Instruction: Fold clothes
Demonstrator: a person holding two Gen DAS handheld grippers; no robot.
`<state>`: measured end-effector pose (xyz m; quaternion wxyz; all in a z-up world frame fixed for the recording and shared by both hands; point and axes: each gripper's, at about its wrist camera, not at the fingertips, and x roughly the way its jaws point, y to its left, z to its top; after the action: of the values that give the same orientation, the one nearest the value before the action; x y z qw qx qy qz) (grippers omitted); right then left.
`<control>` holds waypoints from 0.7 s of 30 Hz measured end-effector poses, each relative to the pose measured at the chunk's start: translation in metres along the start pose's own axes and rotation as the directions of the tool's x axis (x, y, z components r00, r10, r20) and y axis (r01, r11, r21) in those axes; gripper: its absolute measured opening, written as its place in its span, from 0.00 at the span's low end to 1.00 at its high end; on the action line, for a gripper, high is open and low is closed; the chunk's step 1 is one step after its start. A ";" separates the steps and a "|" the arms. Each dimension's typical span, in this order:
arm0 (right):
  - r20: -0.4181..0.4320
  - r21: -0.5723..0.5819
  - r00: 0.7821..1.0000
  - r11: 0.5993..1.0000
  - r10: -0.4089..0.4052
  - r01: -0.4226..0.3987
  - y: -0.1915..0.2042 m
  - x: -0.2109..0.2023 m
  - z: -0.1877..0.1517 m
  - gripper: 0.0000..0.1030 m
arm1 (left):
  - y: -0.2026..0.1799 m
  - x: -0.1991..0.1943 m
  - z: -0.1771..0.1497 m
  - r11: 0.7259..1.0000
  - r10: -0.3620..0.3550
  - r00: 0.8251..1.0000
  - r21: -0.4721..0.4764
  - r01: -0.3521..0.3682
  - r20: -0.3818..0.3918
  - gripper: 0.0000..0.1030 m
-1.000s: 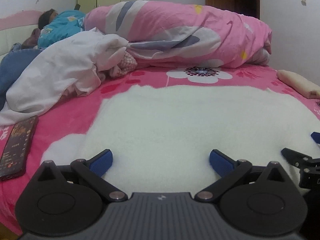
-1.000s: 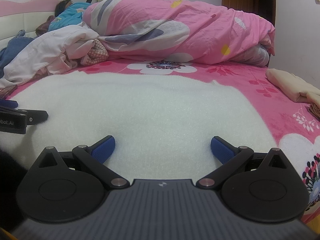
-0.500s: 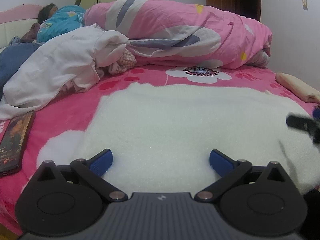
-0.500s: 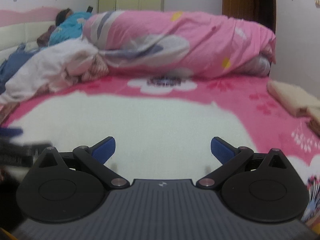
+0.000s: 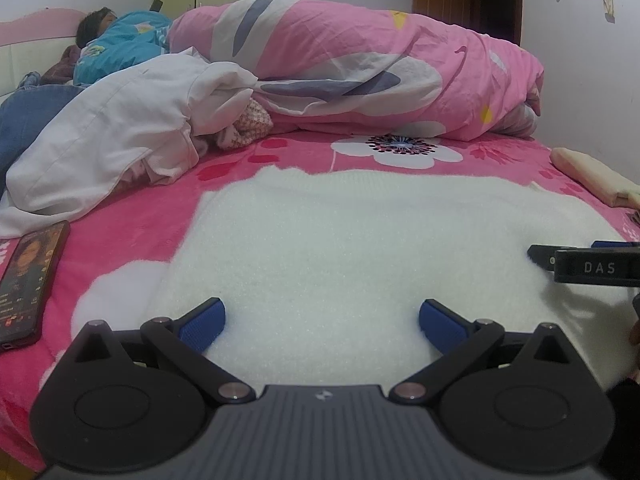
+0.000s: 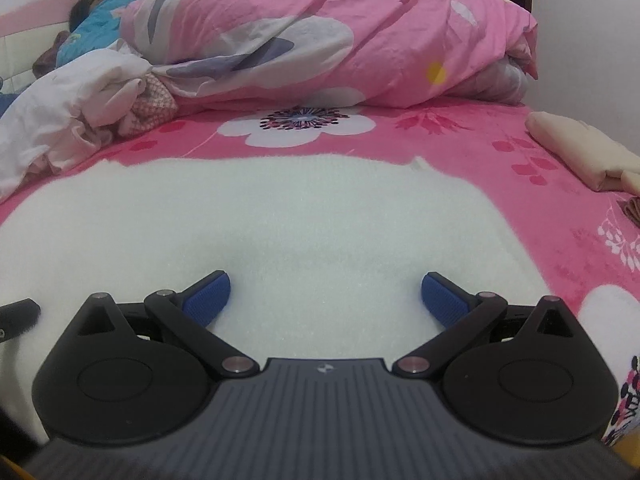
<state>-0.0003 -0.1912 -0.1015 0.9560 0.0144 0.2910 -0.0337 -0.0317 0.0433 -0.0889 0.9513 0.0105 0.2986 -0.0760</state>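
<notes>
Left gripper [image 5: 322,316] sits low and level over the near edge of the white sweater [image 5: 360,240], jaws spread wide, nothing between the blue pads [image 5: 202,322]. Right gripper [image 6: 325,294] same pose: low, level, jaws wide, empty, pads [image 6: 442,300] just above the fabric. Sweater lies flat across the frame centre on the pink blanket [image 5: 132,216]. Phone [image 5: 28,280] at left edge of left view. Folded beige cloth [image 6: 576,148] at right. Pink duvet [image 5: 360,68] bunched along the top.
</notes>
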 end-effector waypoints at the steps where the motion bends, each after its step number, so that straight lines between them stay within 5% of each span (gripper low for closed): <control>1: 0.001 0.001 1.000 1.000 0.000 0.000 0.000 0.000 0.000 0.99 | 0.000 0.000 0.000 1.000 -0.002 1.000 0.000 0.002 -0.002 1.00; 13: 0.013 0.003 1.000 1.000 0.001 -0.001 0.000 -0.003 -0.002 0.99 | -0.001 -0.018 0.026 1.000 -0.026 1.000 0.009 0.026 0.008 1.00; 21: 0.016 0.001 1.000 1.000 0.001 -0.001 0.000 -0.003 -0.003 0.99 | -0.011 0.005 0.047 0.998 -0.036 0.999 0.047 0.036 0.018 1.00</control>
<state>-0.0042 -0.1911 -0.1022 0.9583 0.0148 0.2835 -0.0336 -0.0022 0.0290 -0.0528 0.9520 0.0263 0.2882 -0.1001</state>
